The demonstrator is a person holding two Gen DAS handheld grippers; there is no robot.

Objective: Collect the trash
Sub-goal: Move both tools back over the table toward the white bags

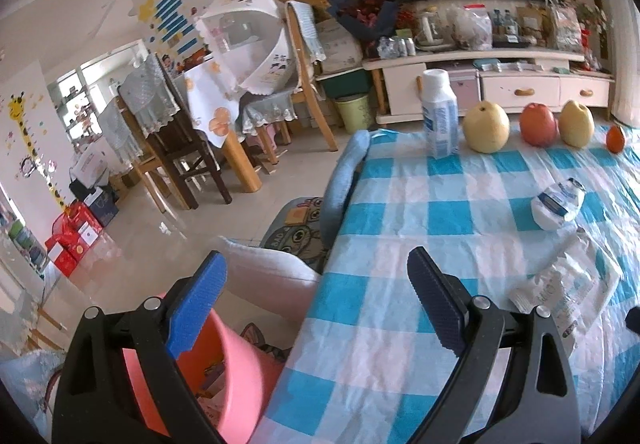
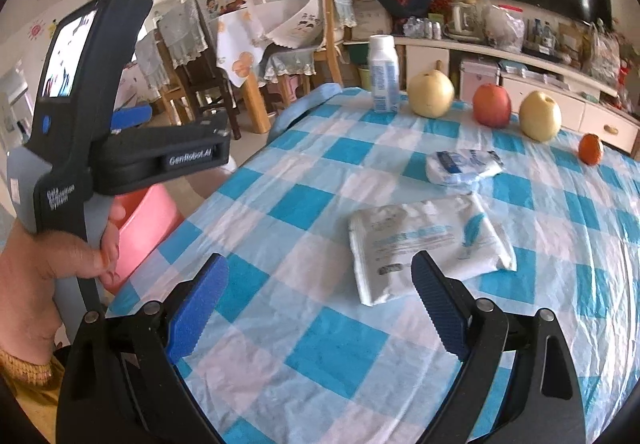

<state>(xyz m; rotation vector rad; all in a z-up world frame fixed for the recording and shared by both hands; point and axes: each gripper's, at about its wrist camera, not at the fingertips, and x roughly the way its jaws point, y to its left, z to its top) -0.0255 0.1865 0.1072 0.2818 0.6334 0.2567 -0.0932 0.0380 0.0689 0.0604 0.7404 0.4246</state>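
Blue-checked cloth [image 2: 320, 344] covers the table under both grippers. The right gripper [image 2: 320, 304] has its jaws spread wide with nothing in them; a flat white wrapper [image 2: 428, 244] lies just ahead, by the right-hand pad, and a crumpled packet [image 2: 460, 163] lies farther ahead. The left gripper [image 1: 316, 304] is wide apart too and empty, with a pink bin [image 1: 240, 376] behind its left-hand pad, off the table's edge.
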